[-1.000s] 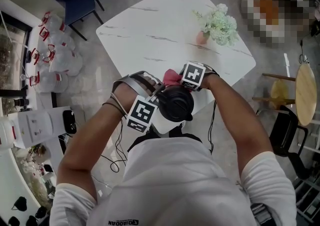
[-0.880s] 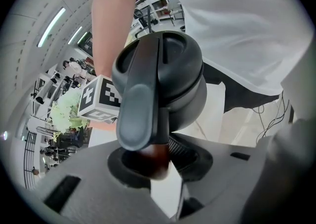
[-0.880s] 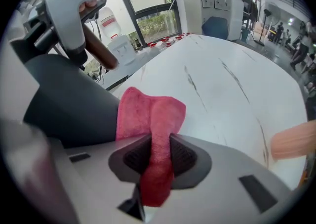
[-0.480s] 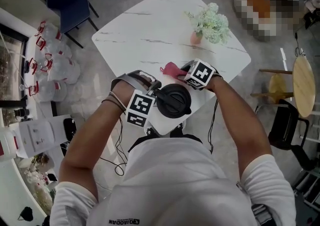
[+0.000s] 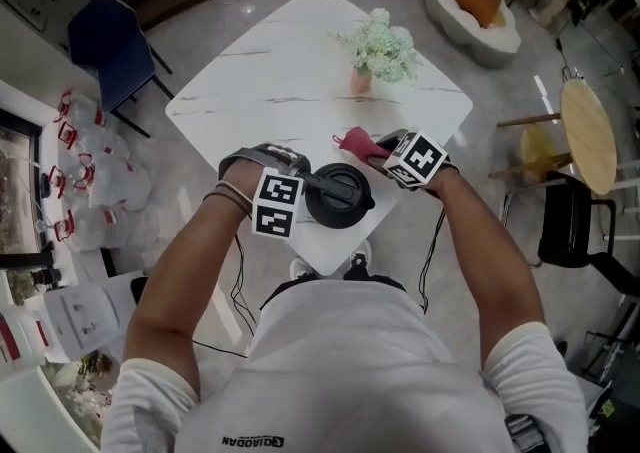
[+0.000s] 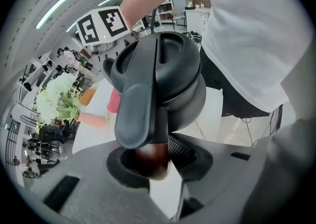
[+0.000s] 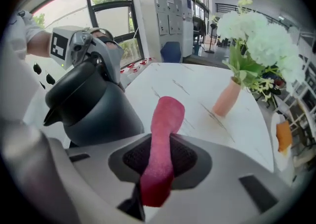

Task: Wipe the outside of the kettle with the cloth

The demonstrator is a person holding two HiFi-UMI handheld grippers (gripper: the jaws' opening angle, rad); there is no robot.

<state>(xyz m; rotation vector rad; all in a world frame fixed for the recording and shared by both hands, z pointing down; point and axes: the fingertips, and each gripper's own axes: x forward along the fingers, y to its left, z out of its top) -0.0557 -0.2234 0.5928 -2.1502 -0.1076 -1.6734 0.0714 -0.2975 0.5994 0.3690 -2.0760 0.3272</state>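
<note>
Item 1. White marble-patterned table [image 5: 280, 81]: the kettle stands at its near corner, close to the person, so the bare top lies beyond the kettle.

Item 2. Kettle [image 5: 338, 196]: dark body with a dark lid and a handle that arches over the top. In the head view it is seen from above, between the two grippers. Its base is not visible, so contact with the table cannot be confirmed.

Item 3. Vase of pale flowers [image 5: 375, 51]: a pink vase, upright, well beyond the kettle on the far half of the table.

Item 4. Left gripper [image 5: 312, 181]: on the kettle's left side. The left gripper view shows its jaws closed on the kettle's handle, which fills the gap between them.

Item 5. Right gripper [image 5: 378, 149]: at the kettle's far right side. Its jaws are clamped on the cloth.

Item 6. Cloth [image 5: 355, 141]: pink, folded into a narrow strip that stands out from between the right jaws. Its free end sits just beside the kettle's upper right flank. The right gripper view shows a gap between cloth and kettle wall, so no contact is recorded.
</note>
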